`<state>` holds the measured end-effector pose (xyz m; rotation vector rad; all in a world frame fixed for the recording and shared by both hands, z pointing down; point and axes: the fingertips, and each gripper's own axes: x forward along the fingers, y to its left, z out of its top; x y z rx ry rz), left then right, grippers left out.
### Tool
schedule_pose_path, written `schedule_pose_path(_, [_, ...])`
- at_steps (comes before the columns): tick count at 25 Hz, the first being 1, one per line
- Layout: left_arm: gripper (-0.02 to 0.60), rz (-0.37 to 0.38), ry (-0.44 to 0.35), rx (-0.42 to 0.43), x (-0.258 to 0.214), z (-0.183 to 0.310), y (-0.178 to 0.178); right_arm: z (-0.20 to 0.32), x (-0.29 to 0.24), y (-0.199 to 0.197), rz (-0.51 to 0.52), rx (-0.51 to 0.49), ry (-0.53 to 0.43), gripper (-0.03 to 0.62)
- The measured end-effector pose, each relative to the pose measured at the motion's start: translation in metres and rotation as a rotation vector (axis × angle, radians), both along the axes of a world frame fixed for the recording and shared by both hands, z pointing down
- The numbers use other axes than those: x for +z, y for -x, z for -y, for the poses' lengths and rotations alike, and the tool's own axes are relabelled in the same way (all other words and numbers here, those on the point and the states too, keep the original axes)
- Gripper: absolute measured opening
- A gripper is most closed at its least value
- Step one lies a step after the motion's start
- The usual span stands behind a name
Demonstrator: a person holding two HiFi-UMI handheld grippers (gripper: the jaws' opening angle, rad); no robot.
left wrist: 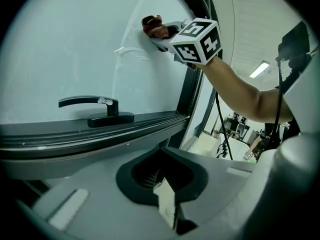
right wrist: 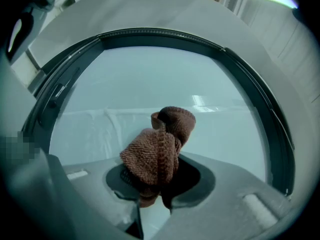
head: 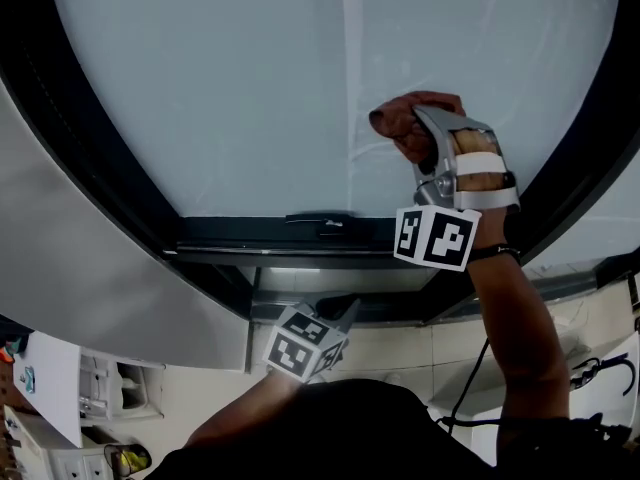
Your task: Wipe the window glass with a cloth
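Cloth [right wrist: 159, 149] between the right gripper's [right wrist: 150, 205] fingers [right wrist: 117, 207].

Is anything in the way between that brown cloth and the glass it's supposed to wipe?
Nothing visible. The right hand-held gripper holds the brown cloth right at the window glass, seemingly touching it. The window handle sits lower down, clear of the cloth.

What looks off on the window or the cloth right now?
Nothing damaged. The cloth sits wadded in the right tool, so probably little of it meets the glass. Faint streaks show beside it.
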<state>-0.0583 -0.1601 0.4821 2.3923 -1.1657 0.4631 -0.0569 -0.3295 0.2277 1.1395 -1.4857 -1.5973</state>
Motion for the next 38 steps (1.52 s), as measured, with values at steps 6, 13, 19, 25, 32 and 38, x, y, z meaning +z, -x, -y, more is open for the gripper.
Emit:
schedule_pose_path(6, [0.017, -0.003, 0.01, 0.018, 0.003, 0.002, -0.006, 0.0, 0.049, -0.001, 0.004, 0.001, 0.068, 0.094])
schedule_pose_path(13, [0.017, 0.002, 0.023, 0.033, 0.01, -0.004, -0.006, 0.0, 0.092, -0.001, 0.011, 0.016, 0.107, 0.094])
schedule_pose_path(19, [0.017, 0.007, 0.031, 0.042, 0.014, -0.008, -0.003, 0.001, 0.127, -0.002, -0.018, 0.027, 0.157, 0.094])
schedule_pose_path(25, [0.017, 0.008, 0.036, 0.042, 0.016, -0.011, 0.001, 0.0, 0.169, -0.005, -0.059, 0.04, 0.226, 0.094])
schedule_pose_path(32, [0.017, 0.01, 0.039, 0.029, 0.016, -0.008, 0.008, 0.001, 0.207, -0.008, -0.081, 0.047, 0.29, 0.094])
schedule_pose_path(38, [0.017, 0.007, 0.044, 0.028, 0.019, -0.006, 0.009, 0.001, 0.226, -0.008, -0.081, 0.053, 0.328, 0.094])
